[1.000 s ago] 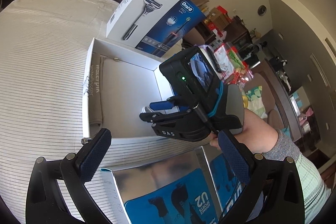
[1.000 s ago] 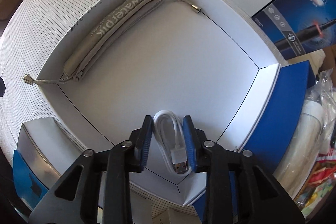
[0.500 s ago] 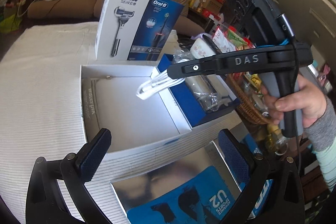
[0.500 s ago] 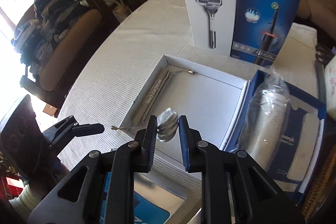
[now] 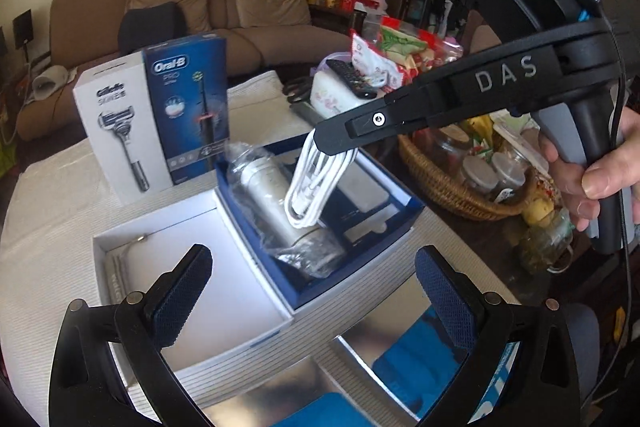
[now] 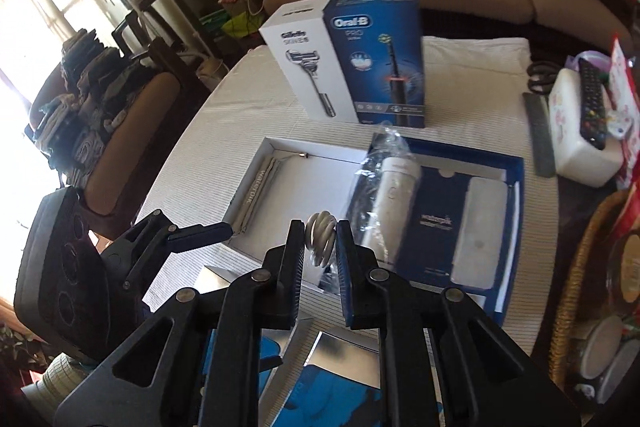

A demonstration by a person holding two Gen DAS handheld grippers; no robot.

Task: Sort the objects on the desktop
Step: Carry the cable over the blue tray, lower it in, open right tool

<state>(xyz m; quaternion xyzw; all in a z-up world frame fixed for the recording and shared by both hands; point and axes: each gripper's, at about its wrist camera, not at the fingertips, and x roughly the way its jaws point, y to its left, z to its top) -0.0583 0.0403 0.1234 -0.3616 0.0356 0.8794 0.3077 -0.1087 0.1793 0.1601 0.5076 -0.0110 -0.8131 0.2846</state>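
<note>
the right gripper (image 6: 318, 239) is pinched narrow on a coiled white cable (image 5: 316, 183), gripped at the top of the coil so the loops hang free below the fingers and nothing snags. it hangs in the air above the blue box (image 5: 404, 205), near the bagged white device (image 6: 394, 187) that lies in that box at about 12 o'clock from the gripper in the right wrist view. the left gripper (image 5: 312, 291) is wide apart and holds nothing, low at 6 o'clock of its own view. the white box (image 6: 280, 155), at 11 o'clock, has a folded grey pouch (image 6: 256, 191) along its left wall and much bare floor. the shaver-and-toothbrush carton (image 6: 352, 63) stands behind both boxes. the basket (image 5: 448, 183) crowds the right edge, so the freer room is likely leftward.
</note>
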